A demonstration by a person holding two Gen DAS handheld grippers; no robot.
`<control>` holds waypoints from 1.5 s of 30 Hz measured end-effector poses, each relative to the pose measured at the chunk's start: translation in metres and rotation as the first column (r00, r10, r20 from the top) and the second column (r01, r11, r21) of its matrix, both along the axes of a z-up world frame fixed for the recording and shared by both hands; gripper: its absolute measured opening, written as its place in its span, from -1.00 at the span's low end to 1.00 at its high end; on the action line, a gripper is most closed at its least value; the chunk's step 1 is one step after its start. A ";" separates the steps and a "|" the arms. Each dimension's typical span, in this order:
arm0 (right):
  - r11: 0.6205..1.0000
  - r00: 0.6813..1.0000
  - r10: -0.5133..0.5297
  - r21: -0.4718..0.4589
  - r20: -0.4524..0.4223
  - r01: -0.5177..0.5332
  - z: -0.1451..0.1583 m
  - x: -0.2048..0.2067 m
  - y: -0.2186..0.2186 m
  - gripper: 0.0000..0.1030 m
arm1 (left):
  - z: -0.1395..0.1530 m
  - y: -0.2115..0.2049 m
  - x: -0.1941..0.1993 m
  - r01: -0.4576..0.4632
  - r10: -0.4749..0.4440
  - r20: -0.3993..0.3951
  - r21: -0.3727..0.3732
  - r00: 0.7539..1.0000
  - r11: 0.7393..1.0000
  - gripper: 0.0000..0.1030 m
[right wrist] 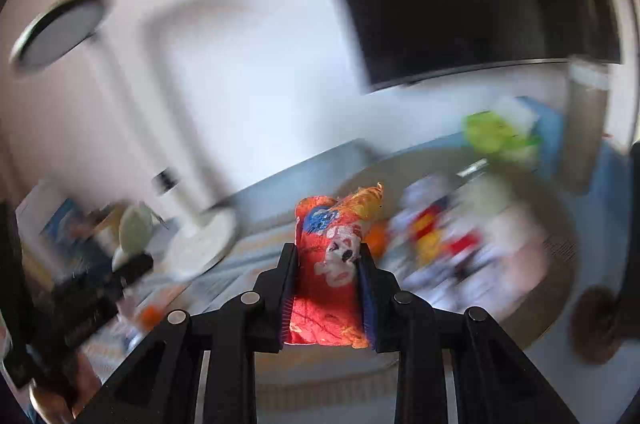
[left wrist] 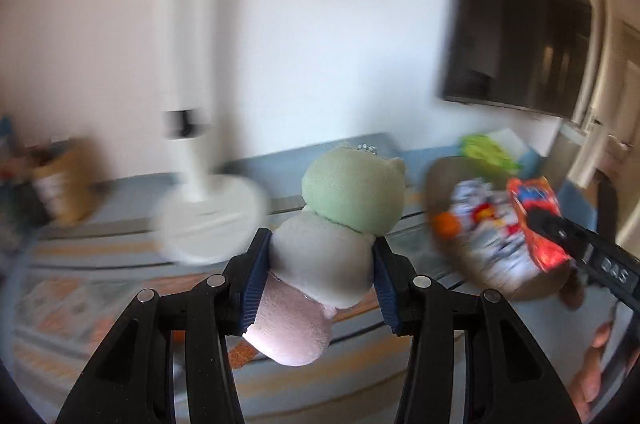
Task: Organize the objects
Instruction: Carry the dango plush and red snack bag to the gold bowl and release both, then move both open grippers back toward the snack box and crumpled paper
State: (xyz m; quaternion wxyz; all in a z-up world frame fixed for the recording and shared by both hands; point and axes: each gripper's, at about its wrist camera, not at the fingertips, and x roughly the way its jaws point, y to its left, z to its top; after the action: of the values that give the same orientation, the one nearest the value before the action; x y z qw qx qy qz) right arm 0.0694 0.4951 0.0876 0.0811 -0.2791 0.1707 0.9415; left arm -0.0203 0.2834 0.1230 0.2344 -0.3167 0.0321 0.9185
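Left tongs (left wrist: 322, 264) are clenched on a plush toy (left wrist: 340, 224): green head up, pale body pinched between the blue pads (left wrist: 256, 276), pink lower part hanging below the fingers. Toy is held in the air above a striped rug (left wrist: 80, 304)

Right tongs (right wrist: 328, 284) are clenched on a red printed pouch (right wrist: 332, 264), held upright between the pads, its crumpled top poking above the fingertips. From the left wrist view the same pouch (left wrist: 536, 224) is seen at the tip of the right tongs (left wrist: 560, 230), over a round brown basket (left wrist: 448, 175)

Basket (right wrist: 560, 244) is filled with mixed colourful items, too blurred to be identified; a green object (right wrist: 492, 131) is seen at its far edge

White fan stand (left wrist: 200, 212) is placed on the floor left of the plush, against a white wall. Dark wall-mounted screen (left wrist: 516, 23) is seen upper right. Both views are heavily motion-blurred, so background detail cannot be told
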 end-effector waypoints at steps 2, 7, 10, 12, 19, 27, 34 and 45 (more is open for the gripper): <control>0.998 0.998 -0.064 0.007 0.018 0.063 0.002 -0.013 0.032 -0.47 | -0.006 0.040 -0.013 0.060 -0.061 0.031 0.016 0.998 0.998 -0.12; 0.994 0.993 -0.104 0.039 0.063 0.101 -0.003 -0.041 0.072 -0.47 | -0.018 0.106 -0.024 0.165 -0.169 0.075 0.058 0.983 0.985 -0.11; 0.996 0.991 -0.092 0.021 0.095 0.091 -0.009 -0.052 0.085 -0.40 | -0.023 0.125 -0.026 0.208 -0.215 0.100 0.073 0.972 0.975 0.44; 0.995 0.989 -0.100 0.008 0.105 0.099 -0.010 -0.049 0.092 -0.25 | -0.025 0.125 -0.024 0.203 -0.210 0.095 0.077 0.973 0.976 0.52; 0.998 0.997 -0.044 -0.043 0.062 0.047 -0.001 -0.017 0.068 -0.23 | -0.015 0.076 -0.001 0.154 -0.159 0.075 0.073 0.984 0.985 0.52; 0.981 0.981 0.191 0.015 -0.017 -0.191 0.005 0.019 -0.065 0.09 | -0.008 -0.081 0.067 -0.109 0.110 -0.048 0.025 0.993 0.994 0.64; 0.969 0.973 0.226 0.094 0.038 -0.228 -0.061 0.026 -0.173 0.40 | -0.060 -0.216 0.100 -0.462 0.439 -0.147 -0.217 0.887 0.860 0.64; 0.968 0.982 0.143 0.191 0.121 -0.164 -0.092 0.008 -0.197 0.61 | -0.099 -0.273 0.099 -0.482 0.488 -0.024 -0.202 0.872 0.852 0.66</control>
State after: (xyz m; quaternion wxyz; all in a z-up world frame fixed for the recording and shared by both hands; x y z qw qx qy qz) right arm 0.0778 0.2979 -0.0040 0.0445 -0.3316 0.0484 0.9411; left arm 0.0783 0.0109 0.0240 -0.0377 -0.3494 0.0409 0.9353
